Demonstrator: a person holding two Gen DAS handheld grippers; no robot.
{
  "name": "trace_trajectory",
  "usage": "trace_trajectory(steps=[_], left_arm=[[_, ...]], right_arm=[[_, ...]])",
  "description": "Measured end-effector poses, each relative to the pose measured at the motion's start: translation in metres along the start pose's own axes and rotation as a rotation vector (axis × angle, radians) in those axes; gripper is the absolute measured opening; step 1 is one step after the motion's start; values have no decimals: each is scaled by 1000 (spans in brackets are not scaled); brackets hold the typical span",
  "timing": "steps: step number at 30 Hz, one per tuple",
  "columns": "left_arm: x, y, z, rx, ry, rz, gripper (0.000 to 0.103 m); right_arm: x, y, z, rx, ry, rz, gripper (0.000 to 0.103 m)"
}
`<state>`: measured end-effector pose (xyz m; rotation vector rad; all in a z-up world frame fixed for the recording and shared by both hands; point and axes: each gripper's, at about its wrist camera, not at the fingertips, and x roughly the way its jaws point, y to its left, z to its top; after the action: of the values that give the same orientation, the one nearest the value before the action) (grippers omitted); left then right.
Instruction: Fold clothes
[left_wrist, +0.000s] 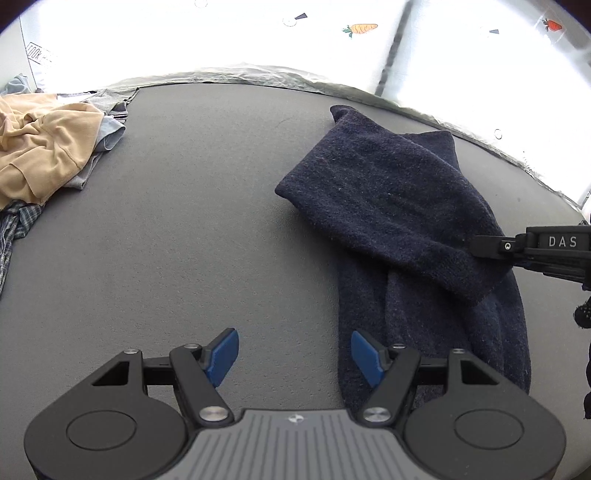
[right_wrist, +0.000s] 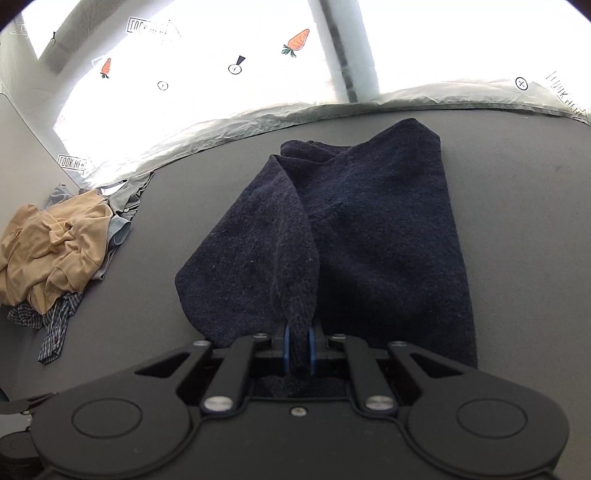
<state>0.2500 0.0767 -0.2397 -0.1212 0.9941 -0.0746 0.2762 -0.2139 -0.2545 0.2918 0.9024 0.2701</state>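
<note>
A dark navy knitted garment (left_wrist: 399, 206) lies on the grey table, partly folded over itself. In the right wrist view the same garment (right_wrist: 369, 236) spreads ahead, and a raised fold of it runs down between the blue pads (right_wrist: 286, 350). My right gripper (right_wrist: 297, 350) is shut on that fold. It also shows at the right edge of the left wrist view as the right gripper (left_wrist: 484, 245), at the garment's side. My left gripper (left_wrist: 295, 356) is open just above the table beside the garment's near left edge, nothing between its blue pads (left_wrist: 223, 354).
A heap of other clothes lies at the left: a tan top (left_wrist: 40, 147), grey and light blue pieces (left_wrist: 110, 129), a checked shirt (right_wrist: 55, 321). The grey table (left_wrist: 177, 221) ends at a crinkled plastic sheet (right_wrist: 221, 129) below bright windows with carrot stickers.
</note>
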Motion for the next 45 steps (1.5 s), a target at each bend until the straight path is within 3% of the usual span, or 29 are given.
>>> trace_trajectory(steps=[4, 13, 21, 27, 35, 38, 41, 45], left_arm=[[4, -12, -1, 47, 10, -29, 69], [8, -35, -11, 116, 35, -67, 69], [10, -45, -24, 126, 69, -87, 69], [16, -45, -30, 120, 107, -90, 76], [29, -36, -30, 64, 157, -102, 83], [31, -33, -28, 44, 168, -111, 84], [32, -33, -27, 35, 172, -116, 85], [31, -28, -27, -12, 173, -145, 85]], right_arm=[[-24, -17, -16, 124, -17, 24, 10], [-56, -55, -55, 311, -6, -6, 10], [-79, -63, -77, 358, 5, 7, 10], [-78, -76, -100, 409, 68, -31, 10], [-62, -77, -107, 398, 159, -65, 11], [-60, -77, -106, 400, 173, -70, 12], [-64, -80, -105, 428, 157, -82, 22], [-71, -96, -109, 559, 119, -47, 28]])
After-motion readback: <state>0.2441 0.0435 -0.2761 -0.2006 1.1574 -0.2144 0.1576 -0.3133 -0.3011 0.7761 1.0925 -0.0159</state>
